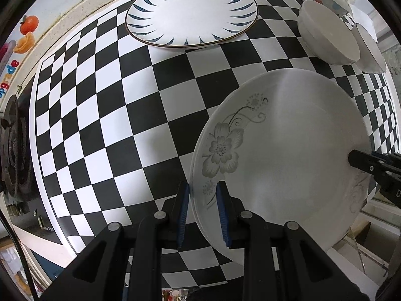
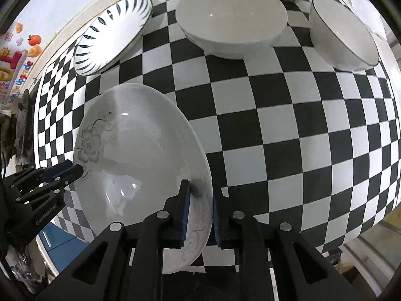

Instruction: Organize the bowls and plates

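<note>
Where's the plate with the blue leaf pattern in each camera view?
Left wrist: the blue-leaf plate lies top centre, flat on the checkered cloth.
Right wrist: it sits upper left, near the wall.
Shared landmark: the flower plate, in the foreground of both views.

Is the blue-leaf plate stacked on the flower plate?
No, the blue-leaf plate lies apart on the checkered cloth, far from the flower plate.

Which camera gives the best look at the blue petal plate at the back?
The left wrist view: the blue petal plate shows whole, nearly face-on, with its full ring of marks. The right wrist view shows it smaller, foreshortened toward the edge.
</note>
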### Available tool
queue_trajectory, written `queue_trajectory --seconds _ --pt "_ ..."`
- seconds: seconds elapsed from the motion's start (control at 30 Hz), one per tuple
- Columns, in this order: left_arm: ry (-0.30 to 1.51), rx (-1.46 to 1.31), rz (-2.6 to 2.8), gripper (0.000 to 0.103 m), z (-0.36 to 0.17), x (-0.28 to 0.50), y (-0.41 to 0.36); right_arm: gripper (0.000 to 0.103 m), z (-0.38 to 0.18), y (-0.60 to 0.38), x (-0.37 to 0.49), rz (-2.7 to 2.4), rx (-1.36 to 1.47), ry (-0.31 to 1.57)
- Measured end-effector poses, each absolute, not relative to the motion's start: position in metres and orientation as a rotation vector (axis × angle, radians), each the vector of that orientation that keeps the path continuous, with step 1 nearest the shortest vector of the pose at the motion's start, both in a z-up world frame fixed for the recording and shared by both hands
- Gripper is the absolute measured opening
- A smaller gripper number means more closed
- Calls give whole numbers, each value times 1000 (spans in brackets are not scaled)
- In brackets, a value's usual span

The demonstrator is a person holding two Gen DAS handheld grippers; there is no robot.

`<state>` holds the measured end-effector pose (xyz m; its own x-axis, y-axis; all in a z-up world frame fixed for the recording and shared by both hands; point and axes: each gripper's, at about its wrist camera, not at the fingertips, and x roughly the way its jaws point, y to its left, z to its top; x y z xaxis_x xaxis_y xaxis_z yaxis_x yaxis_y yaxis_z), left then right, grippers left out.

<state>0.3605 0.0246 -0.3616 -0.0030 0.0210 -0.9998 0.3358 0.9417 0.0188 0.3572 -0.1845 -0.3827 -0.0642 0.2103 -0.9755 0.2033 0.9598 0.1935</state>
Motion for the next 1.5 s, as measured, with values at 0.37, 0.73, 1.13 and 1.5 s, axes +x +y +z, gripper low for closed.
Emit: queue_trajectory --seconds 0.37,0.73,1.13,1.5 --pt "1563 208 -269 21 -353 357 44 33 -379 -179 358 -25 343 1642" --pt "1471 99 -312 25 -295 341 72 64 -329 -151 341 44 330 1572" --pt "1401 -16 -271 41 -263 376 68 86 -275 -135 371 150 334 1490" --pt "1492 -180 -89 41 -313 502 87 78 -308 -161 526 239 390 1507"
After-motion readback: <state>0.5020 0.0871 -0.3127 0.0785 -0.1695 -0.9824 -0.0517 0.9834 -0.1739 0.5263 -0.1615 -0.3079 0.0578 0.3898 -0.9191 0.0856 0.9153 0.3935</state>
